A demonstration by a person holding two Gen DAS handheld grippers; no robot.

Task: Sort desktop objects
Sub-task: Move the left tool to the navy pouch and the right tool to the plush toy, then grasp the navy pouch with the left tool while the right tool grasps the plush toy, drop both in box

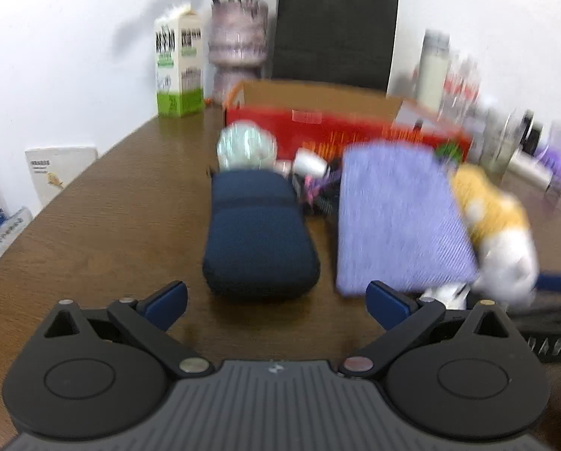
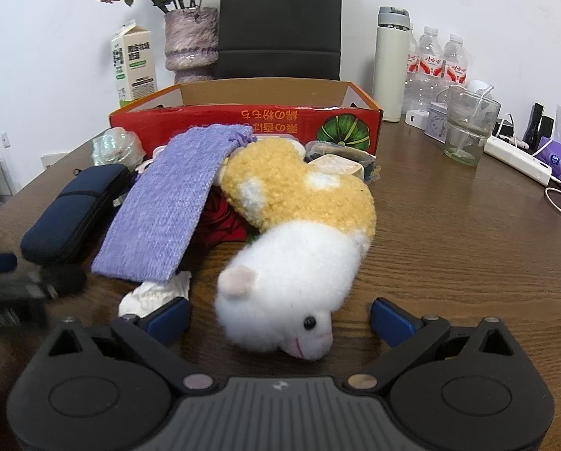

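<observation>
My left gripper (image 1: 276, 304) is open and empty, just in front of a dark blue zip case (image 1: 260, 233) on the brown table. A purple knitted cloth (image 1: 397, 221) lies to its right, next to a yellow and white plush hamster (image 1: 495, 225). In the right wrist view my right gripper (image 2: 278, 319) is open, its blue fingertips either side of the plush hamster's white head (image 2: 284, 300), not touching. The purple cloth (image 2: 167, 214) and the blue case (image 2: 73, 210) lie to the left. A red cardboard box (image 2: 265, 124) stands open behind them.
A milk carton (image 2: 134, 67), a vase of dried flowers (image 2: 192, 37) and a black paper bag (image 2: 280, 22) stand at the back. A white flask (image 2: 391, 60), water bottles (image 2: 440, 64), a glass (image 2: 468, 127) and a power strip (image 2: 517, 158) crowd the right. Crumpled white paper (image 2: 152, 297) lies under the cloth.
</observation>
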